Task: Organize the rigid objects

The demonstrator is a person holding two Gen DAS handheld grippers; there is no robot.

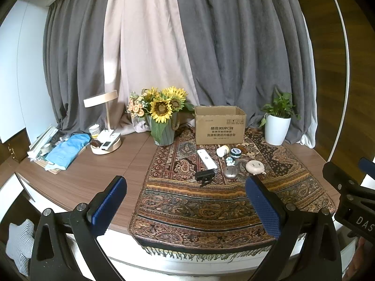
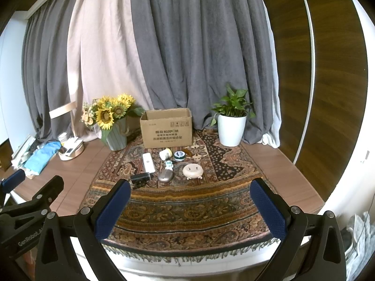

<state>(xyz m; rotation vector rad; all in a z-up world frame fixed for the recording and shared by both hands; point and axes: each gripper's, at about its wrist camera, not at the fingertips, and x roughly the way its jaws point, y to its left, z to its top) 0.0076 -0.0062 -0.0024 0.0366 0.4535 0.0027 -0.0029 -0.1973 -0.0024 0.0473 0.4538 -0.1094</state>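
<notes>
Seven small items lie ahead of both grippers on the patterned cloth [image 2: 178, 201]: one white remote [image 2: 148, 162], black camera [image 2: 140, 178], grey mouse [image 2: 165, 176], cream dish [image 2: 193, 170], white bottle [image 2: 166, 154], green tin [image 2: 179, 155] and tiny figurine [image 2: 168, 164]. Beyond them stands one cardboard box [image 2: 166, 131], contents unseen. Left gripper [image 1: 186, 201] and right gripper [image 2: 190, 205] gape wide, holding nothing.
</notes>
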